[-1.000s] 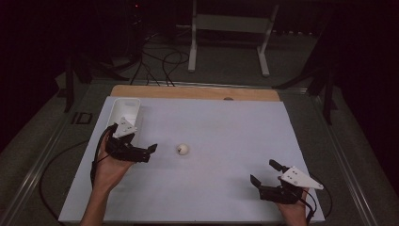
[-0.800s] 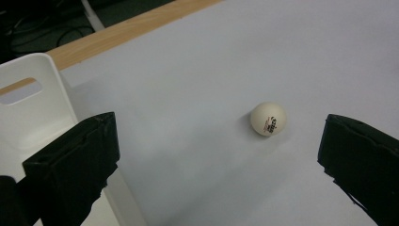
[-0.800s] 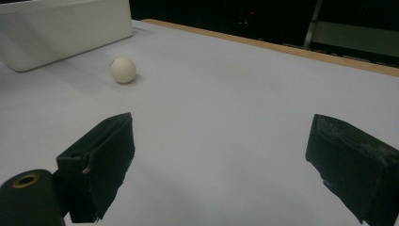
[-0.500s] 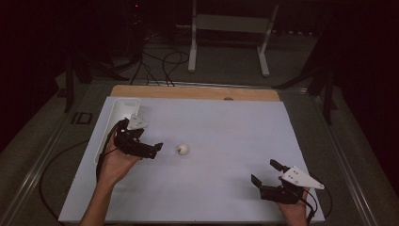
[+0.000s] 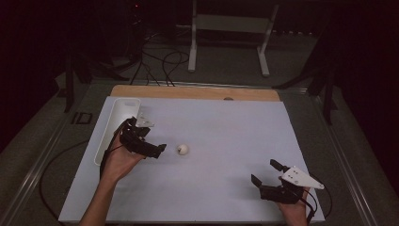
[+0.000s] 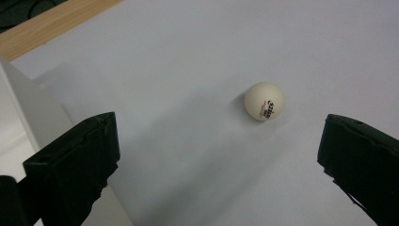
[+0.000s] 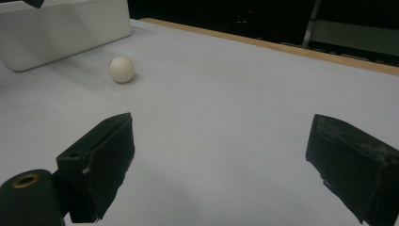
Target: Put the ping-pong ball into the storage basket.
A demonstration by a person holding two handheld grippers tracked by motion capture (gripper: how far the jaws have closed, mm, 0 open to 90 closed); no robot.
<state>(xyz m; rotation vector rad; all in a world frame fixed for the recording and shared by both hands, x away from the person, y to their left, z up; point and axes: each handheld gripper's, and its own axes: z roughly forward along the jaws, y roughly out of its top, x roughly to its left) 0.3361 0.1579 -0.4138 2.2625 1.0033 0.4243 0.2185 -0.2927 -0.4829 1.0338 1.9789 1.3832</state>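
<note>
High view, our left gripper [image 5: 155,149] with jaws wide just beside the white ball [image 5: 182,149] on the desk [image 5: 226,141], our right gripper [image 5: 267,173] well apart, jaws wide, white tray [image 5: 117,113] at far left.

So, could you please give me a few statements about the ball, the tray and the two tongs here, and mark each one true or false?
1. The ball lies on the white mat, outside the tray. True.
2. The left tongs are shut on the ball. False: the jaws stand wide apart and the ball lies free ahead of them.
3. The right tongs are open and hold nothing. True.
4. The ball is nearer the right tongs than the left. False: it lies just beyond the left tongs.
5. The ball carries printed marks. True, as the left gripper view shows.
</note>
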